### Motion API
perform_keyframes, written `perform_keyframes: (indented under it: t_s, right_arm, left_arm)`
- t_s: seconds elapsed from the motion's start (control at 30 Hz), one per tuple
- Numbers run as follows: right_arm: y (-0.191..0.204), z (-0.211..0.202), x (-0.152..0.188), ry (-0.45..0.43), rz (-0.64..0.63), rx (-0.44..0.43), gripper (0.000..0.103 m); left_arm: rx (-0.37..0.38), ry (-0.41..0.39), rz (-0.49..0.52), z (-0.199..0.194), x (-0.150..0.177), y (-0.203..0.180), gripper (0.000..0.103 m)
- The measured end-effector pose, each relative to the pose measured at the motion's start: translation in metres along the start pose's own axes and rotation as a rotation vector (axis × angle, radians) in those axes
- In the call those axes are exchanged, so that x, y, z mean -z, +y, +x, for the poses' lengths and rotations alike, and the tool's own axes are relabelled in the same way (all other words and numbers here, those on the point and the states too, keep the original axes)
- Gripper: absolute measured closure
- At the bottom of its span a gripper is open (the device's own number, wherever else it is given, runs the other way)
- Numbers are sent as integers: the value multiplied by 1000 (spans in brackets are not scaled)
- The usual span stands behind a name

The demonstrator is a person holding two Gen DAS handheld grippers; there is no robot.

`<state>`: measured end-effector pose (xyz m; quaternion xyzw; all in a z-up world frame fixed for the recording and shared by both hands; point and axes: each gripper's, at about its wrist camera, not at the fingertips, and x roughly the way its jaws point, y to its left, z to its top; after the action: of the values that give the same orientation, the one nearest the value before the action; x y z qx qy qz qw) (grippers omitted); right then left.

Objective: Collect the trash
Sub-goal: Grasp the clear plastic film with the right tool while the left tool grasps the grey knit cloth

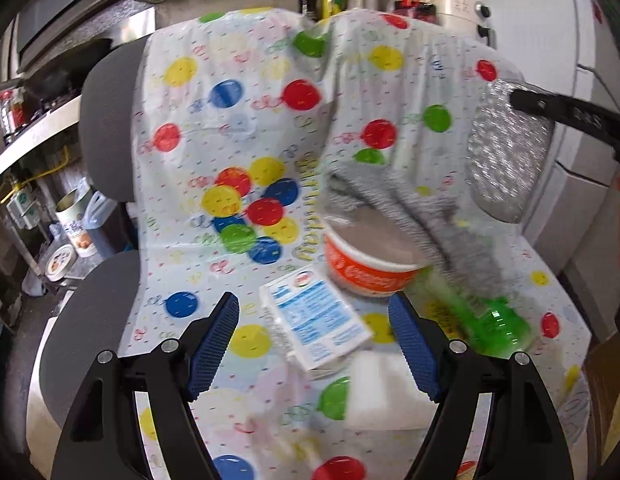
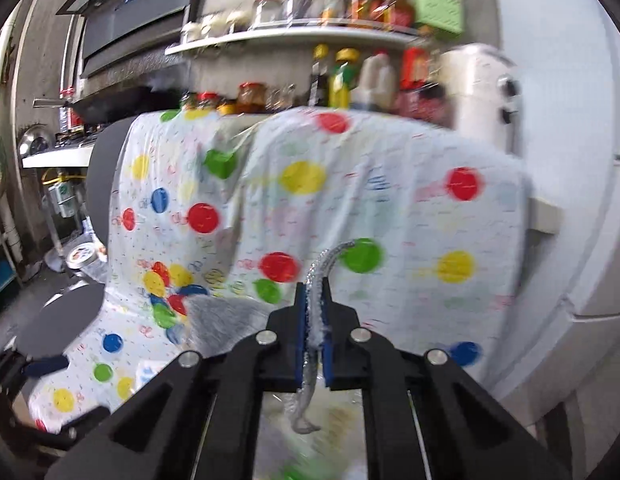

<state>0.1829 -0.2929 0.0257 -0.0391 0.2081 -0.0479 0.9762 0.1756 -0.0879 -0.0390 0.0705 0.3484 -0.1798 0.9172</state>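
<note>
Right tongs: the right gripper [image 2: 314, 320], black arms with blue pads, is clamped tight on the thin edge of a crinkly silver foil wrapper [image 2: 315, 300]; the foil runs up between the pads and curls over above them, and a tail of it hangs below.
Same wrapper from the left camera: a wide, glittery silver sheet [image 1: 505, 152] held up at the right of the view by the black arm of the right gripper [image 1: 569, 116], clear of the chair.
Left tongs: the left gripper [image 1: 313, 344] stands wide, nothing between its blue pads [image 1: 214, 344]; it hovers over the seat.
Under the left tongs: a white and blue printed carton [image 1: 313, 316], lying flat on the seat between the pads' lines but not touched.
Just beyond the carton: an orange and white round paper tub [image 1: 369, 268], upright, its top partly covered by a grey knitted cloth [image 1: 409, 216] draped across it.
Right of the tub: a green clear plastic bottle [image 1: 485, 320] lying on its side, the cloth's end over its near part.
Near edge: a white blocky item [image 1: 389, 392], too blurred to tell what.
Support: a dark grey chair [image 1: 106, 128] draped in a white plastic sheet with coloured balloon dots [image 1: 238, 120].
Behind: a kitchen shelf with sauce bottles [image 2: 341, 76] and a white appliance [image 2: 481, 92].
</note>
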Motion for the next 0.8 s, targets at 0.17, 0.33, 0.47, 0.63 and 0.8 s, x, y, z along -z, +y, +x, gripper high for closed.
perform_keyframes:
  t_s: [0.17, 0.33, 0.47, 0.63, 0.8]
  right_arm:
    - [-34, -50, 39, 2, -5, 87, 97]
    - [-39, -69, 85, 28, -22, 120, 97]
    - [-43, -66, 103, 43, -18, 125, 97]
    - [-51, -58, 112, 60, 16, 109, 97]
    - [-54, -52, 116, 71, 29, 92, 97]
  left_arm:
    - [76, 5, -3, 11, -18, -32, 26]
    - [114, 7, -3, 31, -40, -65, 27]
    - [62, 28, 26, 58, -54, -84, 28]
    - [15, 65, 58, 86, -61, -95, 33]
    - [-35, 102, 113, 106, -59, -98, 47]
